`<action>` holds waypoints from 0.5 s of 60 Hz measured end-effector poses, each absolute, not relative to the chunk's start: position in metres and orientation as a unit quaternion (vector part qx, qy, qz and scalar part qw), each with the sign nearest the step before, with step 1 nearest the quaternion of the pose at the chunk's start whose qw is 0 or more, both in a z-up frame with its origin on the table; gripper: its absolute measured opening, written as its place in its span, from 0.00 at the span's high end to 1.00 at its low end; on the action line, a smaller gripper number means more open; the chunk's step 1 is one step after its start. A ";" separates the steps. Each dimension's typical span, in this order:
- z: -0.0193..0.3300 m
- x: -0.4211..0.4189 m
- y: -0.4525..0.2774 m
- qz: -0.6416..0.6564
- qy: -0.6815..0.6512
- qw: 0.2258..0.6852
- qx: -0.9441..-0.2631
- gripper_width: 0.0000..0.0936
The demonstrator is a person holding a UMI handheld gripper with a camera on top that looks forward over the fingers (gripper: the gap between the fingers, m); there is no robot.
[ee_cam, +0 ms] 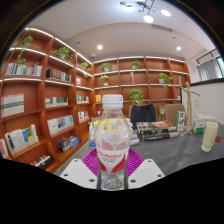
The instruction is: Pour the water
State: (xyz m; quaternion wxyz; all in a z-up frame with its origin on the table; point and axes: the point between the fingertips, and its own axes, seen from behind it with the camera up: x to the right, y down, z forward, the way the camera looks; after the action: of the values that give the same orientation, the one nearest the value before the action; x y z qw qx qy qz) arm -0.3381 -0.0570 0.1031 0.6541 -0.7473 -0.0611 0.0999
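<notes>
Both gripper (111,172) fingers clamp bottle (111,140) (clear) — upright.

The single camera rides the gripper (112,170), looking forward, close over the table (170,150), toward wooden bookshelves (50,90).
</notes>
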 end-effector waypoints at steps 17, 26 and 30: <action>0.132 -0.262 -0.049 0.171 0.082 0.638 -0.746 0.65; 0.153 -0.174 -0.029 0.257 0.233 0.625 -0.699 0.64; 0.156 -0.141 -0.017 0.299 0.293 0.611 -0.672 0.64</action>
State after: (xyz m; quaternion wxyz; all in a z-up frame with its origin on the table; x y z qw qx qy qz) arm -0.1406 -0.0166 0.1564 0.6108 -0.6719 0.2930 0.2993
